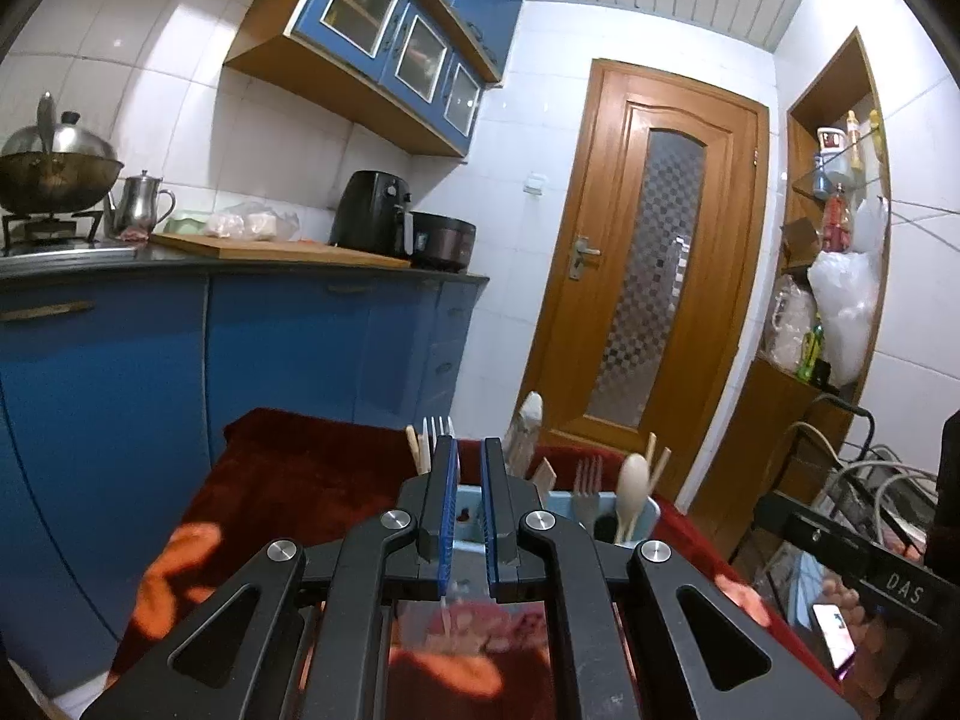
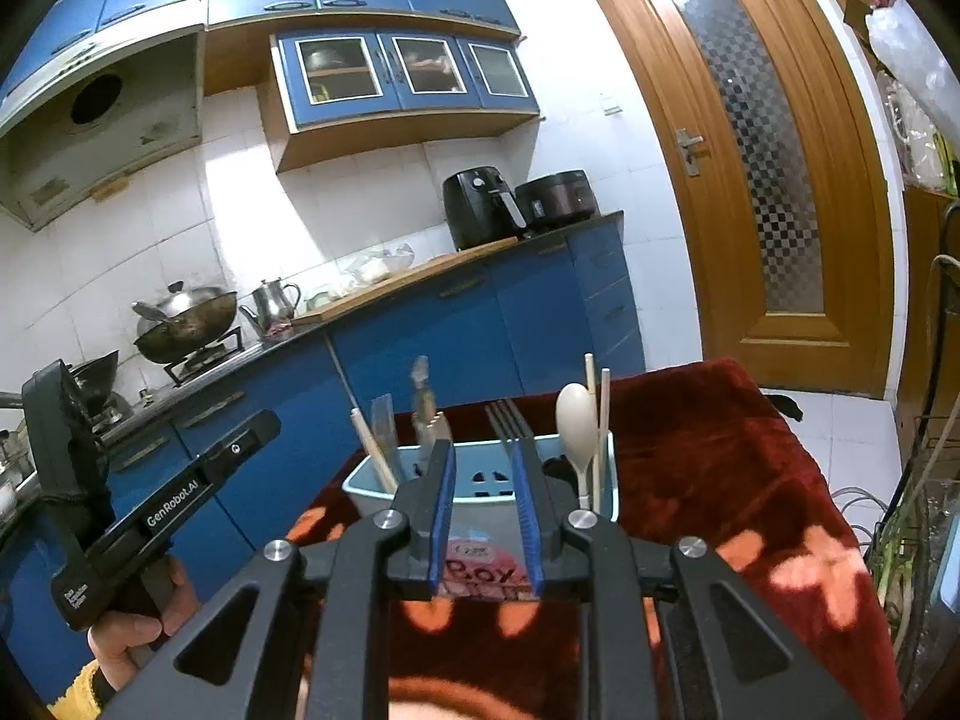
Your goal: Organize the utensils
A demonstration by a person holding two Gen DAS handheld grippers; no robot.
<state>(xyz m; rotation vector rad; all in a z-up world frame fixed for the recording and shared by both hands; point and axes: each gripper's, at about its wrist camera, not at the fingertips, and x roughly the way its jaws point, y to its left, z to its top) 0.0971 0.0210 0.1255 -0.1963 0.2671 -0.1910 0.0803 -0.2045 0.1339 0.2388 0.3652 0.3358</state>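
A light-blue utensil caddy is set on a red blanket, just beyond both grippers. Forks, a wooden spoon & chopsticks are stood upright inside it. R gripper is held narrowly parted w/ nothing between; L gripper is nearly closed, empty.

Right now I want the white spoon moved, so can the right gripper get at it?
Probably yes. The right gripper holds nothing, and the white spoon stands upright in the blue caddy just ahead, its bowl above the rim. Two chopsticks stand close beside it and could get caught.
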